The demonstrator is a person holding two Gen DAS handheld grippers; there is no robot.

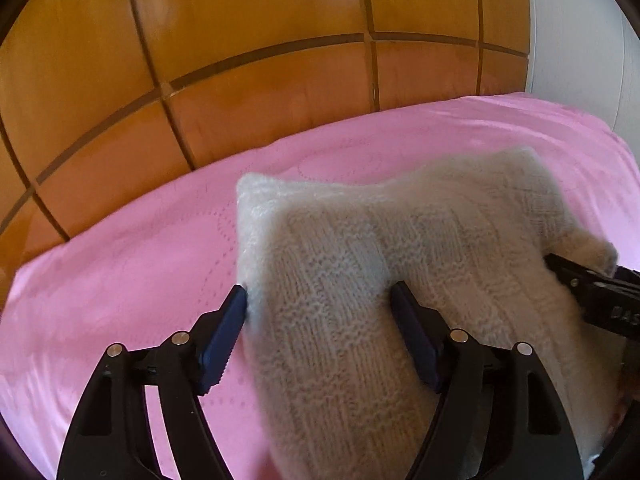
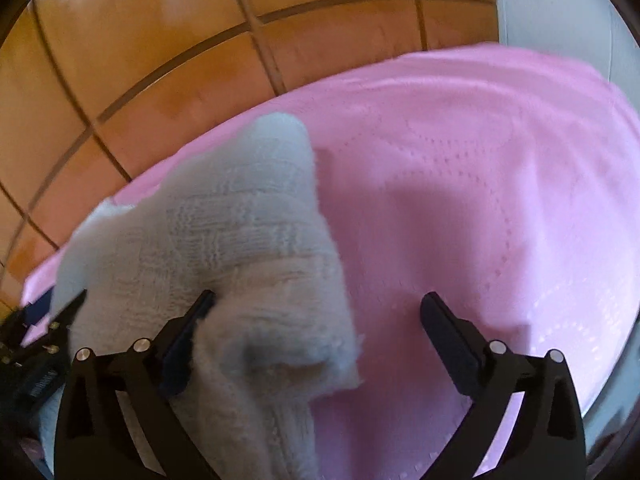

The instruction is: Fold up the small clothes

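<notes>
Left wrist view gets the knit head-on — right wrist view mostly gets bare pink cover.

One pink bedcover (image 1: 120, 280) fills both views, with orange floor tiles (image 1: 240, 60) behind it. One cream knitted garment (image 1: 340, 300) lies bunched on it. From the left, the left gripper (image 1: 320, 300) has its jaws apart with the knit bulging between them, and the other gripper's black tip pokes in at the right edge. From the right, the right gripper (image 2: 316, 308) stands spread wide, its left finger (image 2: 188, 340) against the knit, cover under the rest. Two grippers, neither clamped.
</notes>
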